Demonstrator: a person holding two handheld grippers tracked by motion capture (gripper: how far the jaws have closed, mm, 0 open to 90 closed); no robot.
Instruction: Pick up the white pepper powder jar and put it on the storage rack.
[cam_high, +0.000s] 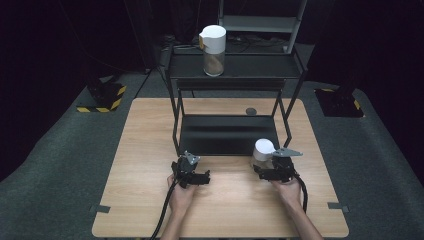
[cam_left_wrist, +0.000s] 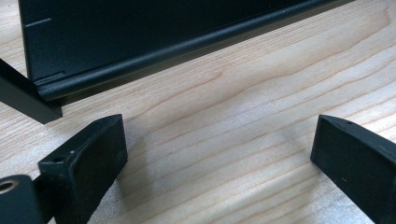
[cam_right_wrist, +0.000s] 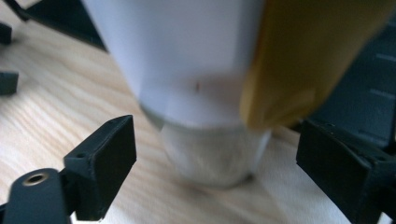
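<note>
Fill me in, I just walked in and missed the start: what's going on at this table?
A person sits at a light wooden table holding a gripper in each hand. The right gripper is open around a white-lidded clear jar standing on the table just in front of a black metal two-tier shelf; its jaws are not touching it. The left gripper is open over bare wood. A second white-lidded jar stands on the shelf's top tier.

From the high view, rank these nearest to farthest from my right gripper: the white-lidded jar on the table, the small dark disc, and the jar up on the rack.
1. The jar on the table, right at the right gripper, between its open jaws.
2. The dark disc, on the table behind the rack's lower shelf.
3. The jar on the rack, on the upper shelf, farthest back.
</note>
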